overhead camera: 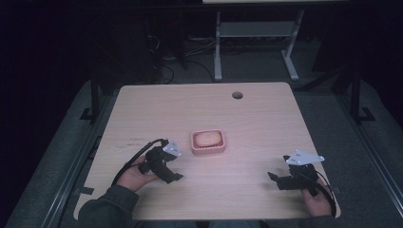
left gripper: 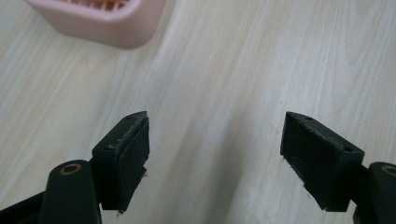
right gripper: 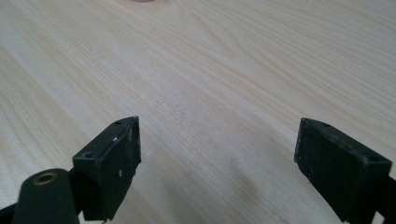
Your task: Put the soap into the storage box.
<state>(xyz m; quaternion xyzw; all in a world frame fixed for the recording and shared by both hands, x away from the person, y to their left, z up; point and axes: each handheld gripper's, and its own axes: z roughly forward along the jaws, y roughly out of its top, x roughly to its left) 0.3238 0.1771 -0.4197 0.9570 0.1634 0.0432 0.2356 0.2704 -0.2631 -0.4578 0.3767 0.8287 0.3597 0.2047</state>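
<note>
A: Where did things stand?

B: The pink basket (overhead camera: 207,142) sat mid-table with something round and pale inside. The left gripper (overhead camera: 167,167) hovered near its front-left corner, jaws spread wide and empty. The right gripper (overhead camera: 280,179) hung well apart to the right, also spread and empty.

A: What looked risky?

B: I judged the basket light; one jaw catching its rim (left gripper: 100,28) could have tipped or pushed it across the table (overhead camera: 256,123).

A: Any writing?

B: None I could read, on basket or grippers.

A pale wooden table (overhead camera: 256,118) with a round cable hole (overhead camera: 237,95); behind it, a white-legged desk frame (overhead camera: 217,47).
</note>
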